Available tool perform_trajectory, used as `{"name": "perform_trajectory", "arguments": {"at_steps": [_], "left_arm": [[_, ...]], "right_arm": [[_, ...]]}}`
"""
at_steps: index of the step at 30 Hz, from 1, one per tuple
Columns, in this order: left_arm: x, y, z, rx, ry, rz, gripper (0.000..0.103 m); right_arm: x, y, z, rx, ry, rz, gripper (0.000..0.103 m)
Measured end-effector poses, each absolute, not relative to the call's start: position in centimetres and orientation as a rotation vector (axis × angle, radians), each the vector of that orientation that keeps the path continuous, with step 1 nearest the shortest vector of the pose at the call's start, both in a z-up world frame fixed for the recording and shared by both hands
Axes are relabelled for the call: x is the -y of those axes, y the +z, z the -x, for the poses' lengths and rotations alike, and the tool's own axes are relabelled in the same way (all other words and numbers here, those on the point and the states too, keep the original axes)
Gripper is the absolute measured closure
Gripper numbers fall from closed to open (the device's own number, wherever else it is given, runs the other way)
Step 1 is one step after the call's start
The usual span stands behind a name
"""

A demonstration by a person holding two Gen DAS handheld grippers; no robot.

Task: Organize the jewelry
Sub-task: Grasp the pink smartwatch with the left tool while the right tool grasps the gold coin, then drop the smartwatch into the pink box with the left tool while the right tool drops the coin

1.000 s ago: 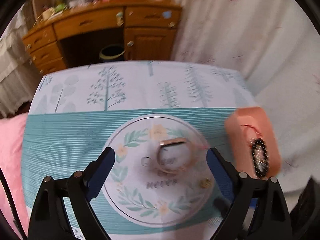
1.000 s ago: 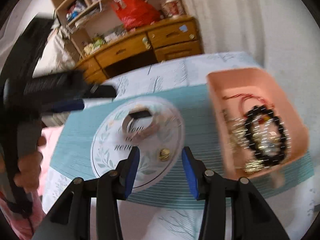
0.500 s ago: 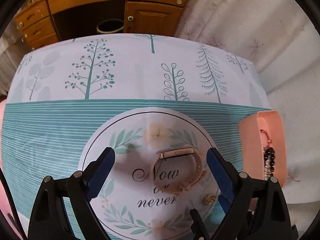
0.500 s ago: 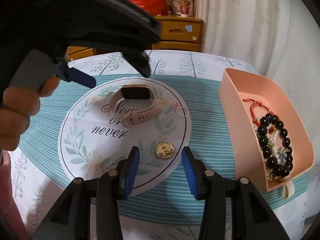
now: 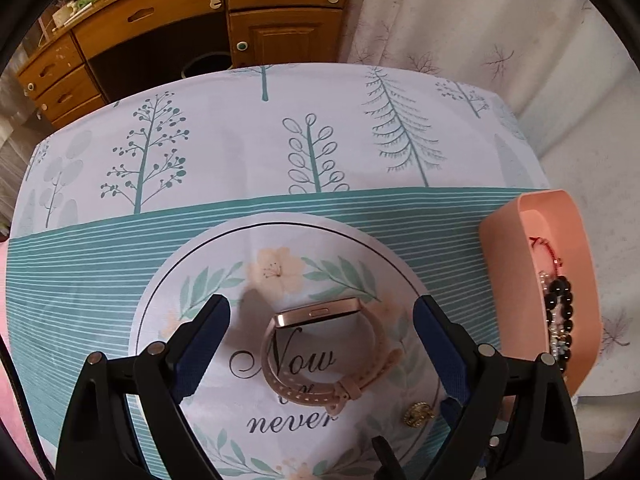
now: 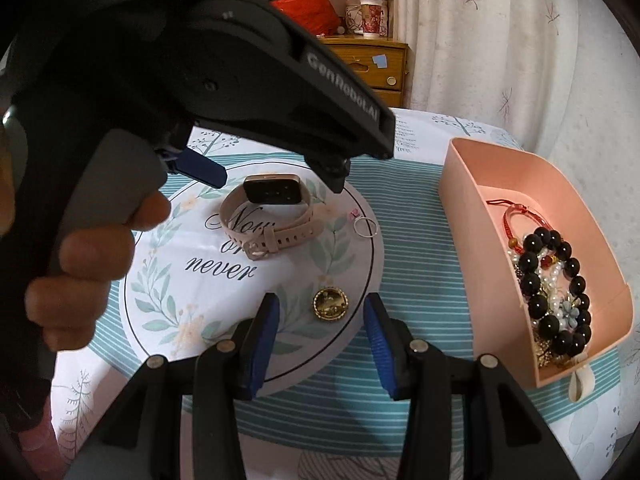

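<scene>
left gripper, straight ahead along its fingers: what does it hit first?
Most likely the pink watch. It lies on the tablecloth between the open fingers of the left gripper, slightly ahead, with gaps on both sides. Depth is unclear in the fisheye view; if the gripper is high, it could pass over onto cloth.

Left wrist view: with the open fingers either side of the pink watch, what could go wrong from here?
1. The watch stands on edge as a loop; the left gripper, closing on its strap, may flatten or tip it.
2. The gold brooch and thin ring lie close by on the tablecloth and could get knocked.
3. The pink box already holds a black bead bracelet; a dropped watch might tangle with it.
</scene>
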State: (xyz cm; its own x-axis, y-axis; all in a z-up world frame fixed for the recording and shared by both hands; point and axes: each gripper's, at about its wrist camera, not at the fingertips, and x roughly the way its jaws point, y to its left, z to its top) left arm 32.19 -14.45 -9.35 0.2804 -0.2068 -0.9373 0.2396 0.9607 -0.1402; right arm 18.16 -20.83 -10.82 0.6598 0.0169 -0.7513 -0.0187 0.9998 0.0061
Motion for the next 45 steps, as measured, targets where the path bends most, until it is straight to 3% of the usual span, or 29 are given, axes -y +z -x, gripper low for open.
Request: {"name": "perform_trajectory", "arguments": {"at_steps": [7, 9, 13, 15, 18, 25, 29, 36, 45], "left_arm": [[14.2, -10.1, -32.5, -1.250, -0.291, -0.038, 0.012], [14.2, -10.3, -32.6, -1.250, -0.288, -0.043, 0.022], [14.5, -10.4, -32.5, -1.238, -0.276, -0.067, 0.031], [14.6, -10.2, -32.2, -1.223, -0.296, -0.066, 0.048], [14.7, -10.0, -32.2, -1.219, -0.315, -0.050, 0.052], [12.3, -8.3, -32.3, -1.191, -0.305, 0.013, 0.052], [9.8, -6.9, -32.4, -1.160, -0.286, 0.067, 0.052], [6.7, -5.1, -32.2, -1.123, -0.260, 0.133, 0.052], [4.9, -2.6, -30.8, -1.065, -0.293, 0.194, 0.051]], "right_arm": [[20.5, -11.0, -18.3, -0.854, 0.007, 0.029, 0.059], [20.5, -11.1, -18.2, -0.853, 0.007, 0.029, 0.059], [20.5, -11.1, -18.2, -0.854, 0.005, 0.032, 0.059], [20.6, -11.3, -18.3, -0.855, 0.003, 0.036, 0.059], [20.7, -11.3, -18.7, -0.856, -0.002, 0.045, 0.061], [19.9, -11.4, -19.0, -0.854, 0.042, 0.092, 0.079], [19.9, -11.4, -19.3, -0.854, 0.046, 0.095, 0.084], [19.8, -11.4, -19.7, -0.863, 0.044, 0.102, 0.084], [19.0, -8.7, -19.3, -0.927, 0.232, -0.111, 0.084]]}}
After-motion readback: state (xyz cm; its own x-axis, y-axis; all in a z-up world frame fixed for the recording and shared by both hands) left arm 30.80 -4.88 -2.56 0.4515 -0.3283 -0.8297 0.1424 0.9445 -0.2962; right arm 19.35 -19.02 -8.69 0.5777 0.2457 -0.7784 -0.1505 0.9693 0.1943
